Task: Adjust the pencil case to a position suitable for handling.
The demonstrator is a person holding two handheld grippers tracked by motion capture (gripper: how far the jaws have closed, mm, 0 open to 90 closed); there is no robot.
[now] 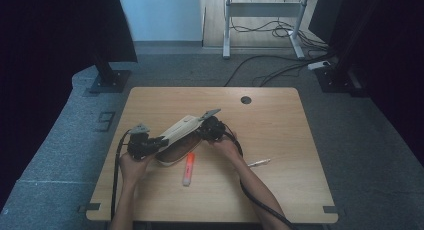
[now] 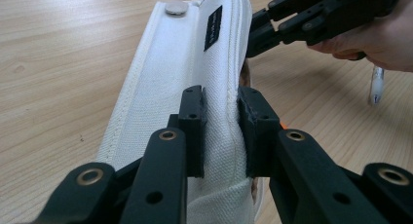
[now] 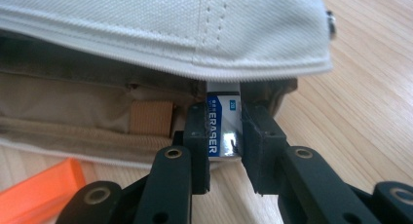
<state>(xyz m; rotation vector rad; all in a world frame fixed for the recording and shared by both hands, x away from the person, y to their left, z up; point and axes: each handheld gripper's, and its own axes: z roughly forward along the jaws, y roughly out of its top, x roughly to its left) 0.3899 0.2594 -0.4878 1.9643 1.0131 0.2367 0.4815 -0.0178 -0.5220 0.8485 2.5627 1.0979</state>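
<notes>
Left gripper (image 2: pixel 220 131): jaws pinched on the raised flap of a white canvas pencil case (image 2: pixel 195 78), pads pressing the fabric from both sides so that it bulges between them. Ahead of these jaws the flap runs away along the table, with a metal snap (image 2: pixel 176 8) near its far end and a small black label (image 2: pixel 213 20) beside that. In the high view the same gripper (image 1: pixel 156 142) sits at the case's near-left end and holds the flap lifted and tilted.

Right gripper (image 3: pixel 224 131): jaws closed on a white-and-blue eraser (image 3: pixel 223 124); the word ERASER is readable on its sleeve. The eraser stands upright between the pads, its top edge just under the rim of the lifted flap (image 3: pixel 195 29), at the mouth of the case. Beyond and to the left of the jaws, the tan lining (image 3: pixel 73 107) of the open interior, with a small brown tab (image 3: pixel 152 118) on it. In the high view this gripper (image 1: pixel 202 131) is at the case's far-right end.

Orange highlighter (image 1: pixel 188 168): lying on the wooden table (image 1: pixel 280 130), just below the case, between the two hands; its end shows at lower left of the right gripper's jaws (image 3: pixel 36 190).

Pen (image 1: pixel 259 163): on the table to the right of the right hand (image 1: pixel 226 146), apart from the case.
</notes>
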